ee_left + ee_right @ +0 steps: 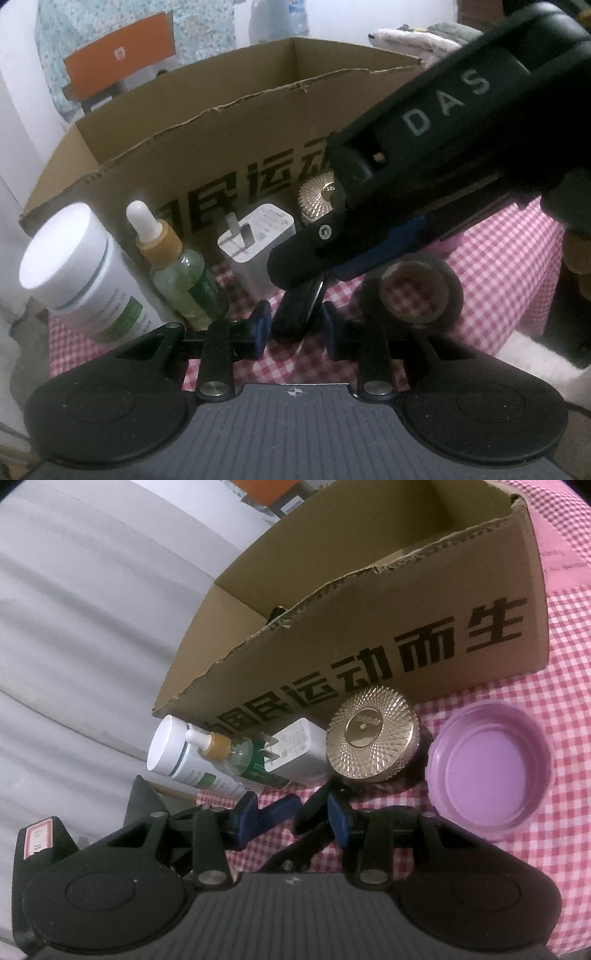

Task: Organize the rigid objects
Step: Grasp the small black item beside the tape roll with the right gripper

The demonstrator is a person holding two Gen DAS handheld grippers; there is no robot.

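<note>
- A small black object (pixel 300 302) is seen in the left wrist view, sitting between the left gripper (pixel 295 325) fingers; the jaws are spread, with a gap visible on both sides of it.
- The right gripper (pixel 295 266) comes in from the upper right in that same view, reaching down over the top of the black object. Whether that object is pinched by it can't be told from here.
- In the right wrist view, the right gripper (pixel 291 812) jaws are spread, and something dark (pixel 312 812) is seen between the blue pads (pixel 245 806), but contact can't be made out.
- The purple lid (pixel 487 771), lying open side up, is only shown in the right wrist view. A dark ring (pixel 421 288) is only shown in the left one.
- Both views catch the row in front of the cardboard box (pixel 369 635): white jar (pixel 77 266), dropper bottle (pixel 181 273), white charger (pixel 258 236), gold cap (pixel 373 734).
- Everything is set on a pink checked tablecloth (pixel 517 878). The box is open on top.
- Behind the box, an orange chair (pixel 118 55) and a patterned fabric (pixel 207 22) are seen.
</note>
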